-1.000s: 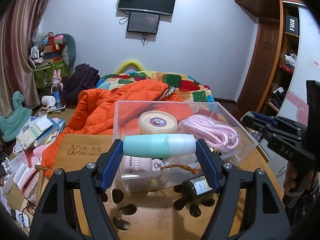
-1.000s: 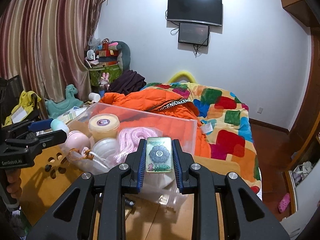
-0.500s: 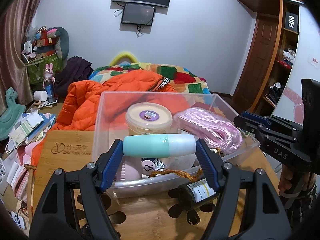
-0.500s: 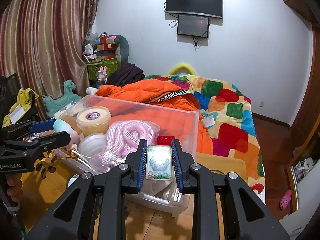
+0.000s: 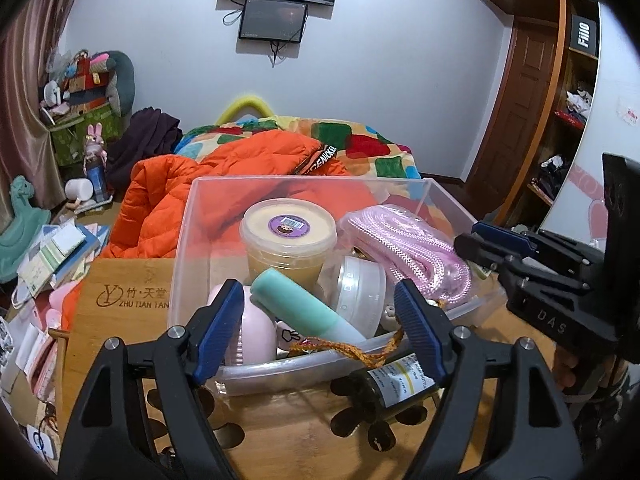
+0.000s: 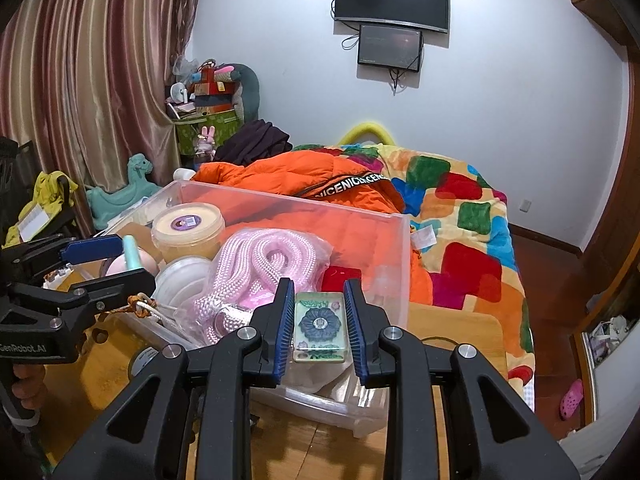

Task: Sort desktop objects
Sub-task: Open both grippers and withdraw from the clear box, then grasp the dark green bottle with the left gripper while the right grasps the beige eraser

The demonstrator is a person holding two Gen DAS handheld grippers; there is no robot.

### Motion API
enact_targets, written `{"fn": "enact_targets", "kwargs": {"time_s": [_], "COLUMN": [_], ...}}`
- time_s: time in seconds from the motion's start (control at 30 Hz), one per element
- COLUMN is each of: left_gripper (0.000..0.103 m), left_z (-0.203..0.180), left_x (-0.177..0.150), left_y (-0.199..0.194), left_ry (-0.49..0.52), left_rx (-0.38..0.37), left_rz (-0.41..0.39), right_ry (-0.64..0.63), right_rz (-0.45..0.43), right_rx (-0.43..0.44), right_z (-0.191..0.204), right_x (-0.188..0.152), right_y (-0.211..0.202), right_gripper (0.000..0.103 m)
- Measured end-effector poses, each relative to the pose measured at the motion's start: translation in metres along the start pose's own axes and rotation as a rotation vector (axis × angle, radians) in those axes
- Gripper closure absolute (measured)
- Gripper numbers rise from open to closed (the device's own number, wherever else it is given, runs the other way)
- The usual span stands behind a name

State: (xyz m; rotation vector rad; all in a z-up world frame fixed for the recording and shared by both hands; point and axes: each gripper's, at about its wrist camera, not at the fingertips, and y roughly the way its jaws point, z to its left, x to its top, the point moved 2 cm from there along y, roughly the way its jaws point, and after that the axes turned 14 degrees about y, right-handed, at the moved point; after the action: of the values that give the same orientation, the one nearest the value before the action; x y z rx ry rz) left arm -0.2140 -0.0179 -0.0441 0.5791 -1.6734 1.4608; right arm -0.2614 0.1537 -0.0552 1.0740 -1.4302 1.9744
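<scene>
A clear plastic bin (image 5: 188, 240) (image 6: 400, 264) stands on the wooden desk. In it lie a yellow tub (image 5: 288, 236), a pink rope (image 5: 404, 248) (image 6: 256, 264), a white round case (image 5: 360, 288) and a pink round thing (image 5: 256, 336). A teal tube (image 5: 308, 312) lies tilted inside, free of my left gripper (image 5: 320, 324), which is open above the bin's near edge. My right gripper (image 6: 319, 328) is shut on a small flower-pattern case (image 6: 319, 326) over the bin's near right part.
A dark bottle with a white label (image 5: 396, 388) lies on the desk (image 5: 120, 292) in front of the bin. An orange jacket (image 5: 224, 176) and a colourful bed (image 6: 460, 208) are behind. Clutter lies on the floor at left (image 5: 48, 256).
My left gripper opened and the teal tube dropped into the bin. Both grippers moved forward over the bin; the right one still holds the flower case.
</scene>
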Motion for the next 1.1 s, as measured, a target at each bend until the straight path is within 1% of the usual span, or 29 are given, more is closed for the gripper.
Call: {"fn": "enact_targets", "kwargs": {"time_s": [0.03,0.13,0.23,0.3,0.33,0.37,0.47,0.53,0.57,0.63,0.7,0.8,0.87,1.03,1.1], "left_gripper": [0.026,0.024,0.022,0.021,0.02,0.018,0.014,0.013,0.012,0.011,0.01,0.01,0.01,0.009,0.007], "left_z": [0.001,0.007,0.015,0.023,0.027,0.032,0.041,0.046,0.048,0.05,0.05,0.045,0.042,0.03,0.026], "left_x": [0.001,0.003,0.005,0.007,0.007,0.008,0.006,0.004,0.001,-0.004,-0.009,-0.021,-0.027,-0.044,-0.054], "left_y": [-0.001,-0.009,-0.02,-0.029,-0.035,-0.042,-0.058,-0.067,-0.073,-0.079,-0.081,-0.079,-0.075,-0.067,-0.062], "left_ry": [-0.007,-0.035,-0.054,-0.069,-0.078,-0.087,-0.088,-0.09,-0.092,-0.09,-0.089,-0.088,-0.091,-0.09,-0.11], "left_rx": [-0.009,-0.048,-0.044,-0.036,-0.037,-0.03,0.019,0.042,0.059,0.087,0.092,0.088,0.08,0.06,0.042], "left_rz": [0.001,-0.011,-0.028,-0.044,-0.052,-0.062,-0.084,-0.092,-0.095,-0.093,-0.086,-0.066,-0.05,-0.014,0.002], "right_ry": [0.007,0.005,-0.016,-0.028,-0.033,-0.035,-0.03,-0.021,-0.016,-0.007,-0.003,-0.007,-0.017,-0.029,-0.025], "right_rz": [0.008,-0.009,-0.023,-0.034,-0.042,-0.051,-0.07,-0.081,-0.086,-0.097,-0.099,-0.085,-0.058,0.04,0.081], "right_rx": [0.009,0.006,0.011,0.004,-0.002,-0.005,-0.002,-0.002,-0.002,-0.001,-0.005,-0.008,-0.005,-0.005,0.007], "right_z": [0.001,0.004,0.011,0.015,0.017,0.018,0.02,0.021,0.021,0.021,0.021,0.021,0.024,0.031,0.032], "right_x": [0.0,-0.001,-0.002,-0.002,-0.001,-0.001,-0.001,-0.001,-0.001,-0.003,-0.007,-0.015,-0.025,-0.058,-0.072], "right_y": [0.0,-0.005,-0.013,-0.018,-0.021,-0.025,-0.035,-0.042,-0.045,-0.053,-0.059,-0.063,-0.063,-0.05,-0.044], "right_gripper": [0.068,0.057,0.056,0.053,0.049,0.046,0.044,0.04,0.038,0.035,0.035,0.035,0.035,0.035,0.035]}}
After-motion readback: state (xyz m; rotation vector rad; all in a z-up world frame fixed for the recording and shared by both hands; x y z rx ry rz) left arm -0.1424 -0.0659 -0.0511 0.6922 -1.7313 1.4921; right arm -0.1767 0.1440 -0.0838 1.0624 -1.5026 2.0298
